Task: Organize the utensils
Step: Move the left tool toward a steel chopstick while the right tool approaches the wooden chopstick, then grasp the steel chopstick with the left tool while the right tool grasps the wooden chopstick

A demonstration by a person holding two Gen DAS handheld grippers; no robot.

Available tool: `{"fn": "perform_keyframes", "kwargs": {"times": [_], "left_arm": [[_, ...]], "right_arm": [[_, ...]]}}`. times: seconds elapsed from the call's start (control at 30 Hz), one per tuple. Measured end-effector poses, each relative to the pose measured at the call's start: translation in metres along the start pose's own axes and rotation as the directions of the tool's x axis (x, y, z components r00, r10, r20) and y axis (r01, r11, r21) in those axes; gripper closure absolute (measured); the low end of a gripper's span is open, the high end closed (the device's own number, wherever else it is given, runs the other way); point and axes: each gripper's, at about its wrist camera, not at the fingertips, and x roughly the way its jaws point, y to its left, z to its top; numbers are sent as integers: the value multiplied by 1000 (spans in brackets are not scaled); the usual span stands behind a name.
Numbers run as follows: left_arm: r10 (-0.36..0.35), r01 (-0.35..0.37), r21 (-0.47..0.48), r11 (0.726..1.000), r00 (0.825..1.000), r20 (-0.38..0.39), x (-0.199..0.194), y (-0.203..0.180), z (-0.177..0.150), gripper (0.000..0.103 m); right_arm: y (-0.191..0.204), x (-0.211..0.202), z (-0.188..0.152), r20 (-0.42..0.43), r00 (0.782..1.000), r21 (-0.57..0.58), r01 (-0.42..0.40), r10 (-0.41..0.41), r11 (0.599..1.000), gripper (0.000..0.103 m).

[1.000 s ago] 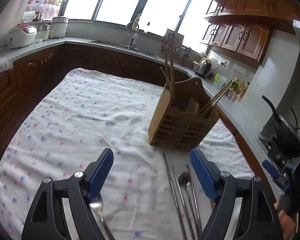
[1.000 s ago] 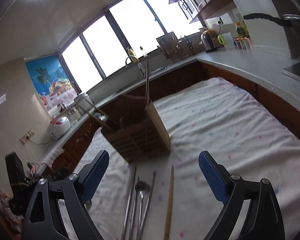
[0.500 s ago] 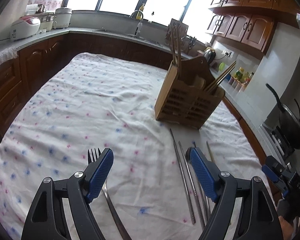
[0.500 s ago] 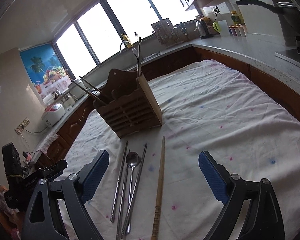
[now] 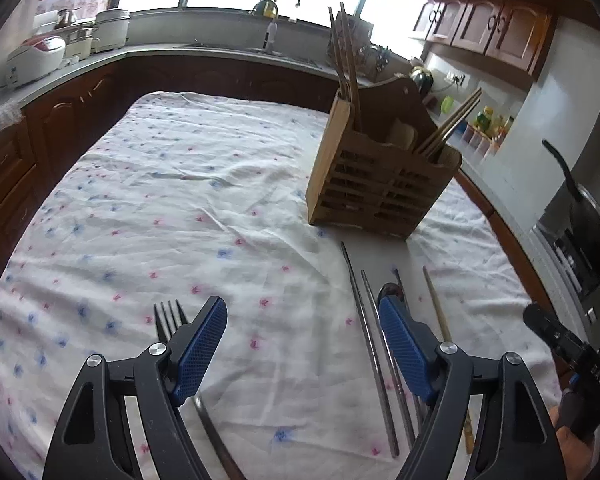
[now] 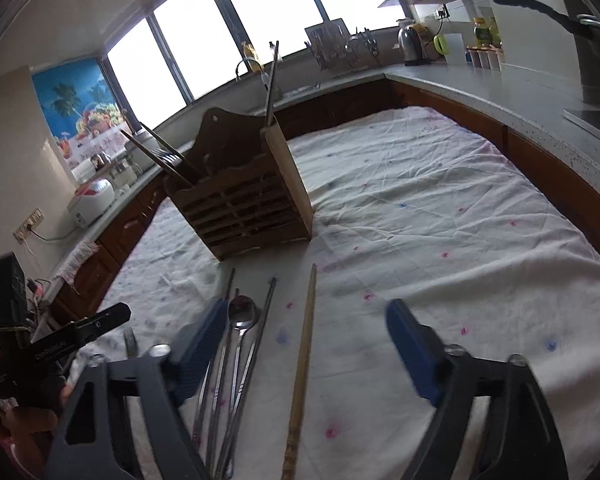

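While both grippers hovered low over the flowered cloth (image 5: 172, 208), the wooden caddy (image 5: 376, 192) stood at the far middle of the table. Its left compartment held upright wooden sticks (image 5: 346, 60); its right one held chopsticks (image 5: 448, 124) leaning out to the right.

On the near left a fork (image 5: 168, 320) lay with its tines pointing far, its handle passing under the left gripper (image 5: 300, 344), whose jaws stood wide apart with nothing between them. To the right lay metal chopsticks (image 5: 364, 320), a spoon (image 5: 390, 291) partly hidden behind the right blue pad, then a single wooden chopstick (image 5: 436, 308).

The right wrist view showed the caddy (image 6: 248, 204) from the other side, with fork tines (image 6: 170, 156) poking up in one compartment, unseen in the left view. It showed the spoon (image 6: 242, 314) whole among the metal chopsticks (image 6: 260, 332), and the wooden chopstick (image 6: 304, 344) lying between the spread, empty jaws of the right gripper (image 6: 312, 344). The fork (image 6: 129, 340) peeked out at the near left.

A rice cooker (image 5: 36, 56) sat on the far left counter, a pan (image 5: 588, 200) on the right.
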Motion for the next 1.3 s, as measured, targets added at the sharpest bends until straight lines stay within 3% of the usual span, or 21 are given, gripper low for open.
{"fn": "perform_keyframes", "kwargs": {"times": [0.1,0.37,0.6,0.77,1.0,1.03,1.17,1.3], "left_arm": [[-3,3,14,1000,1000,-18,13,-5,8,28],[-27,43,92,995,985,-170,67,-23,28,54],[9,34,164,986,967,-254,109,-40,33,63],[-2,53,167,984,956,-292,133,-42,33,76],[-4,79,230,970,951,-308,146,-51,36,76],[-2,86,242,966,945,-326,148,-53,35,77],[56,64,360,931,948,-312,148,-66,28,77],[55,64,347,936,945,-322,155,-67,33,78]], "right_arm": [[-1,15,4,-41,999,-5,6,-6,1000,39],[4,56,6,-167,986,-65,13,-24,998,65],[8,83,7,-229,972,-109,35,-60,993,72],[12,96,6,-250,963,-154,66,-103,986,79],[27,106,4,-238,954,-279,115,-185,953,78],[27,106,4,-241,953,-283,113,-185,952,78],[24,105,4,-249,955,-278,90,-162,956,79],[24,106,4,-251,955,-277,87,-160,957,81]]}}
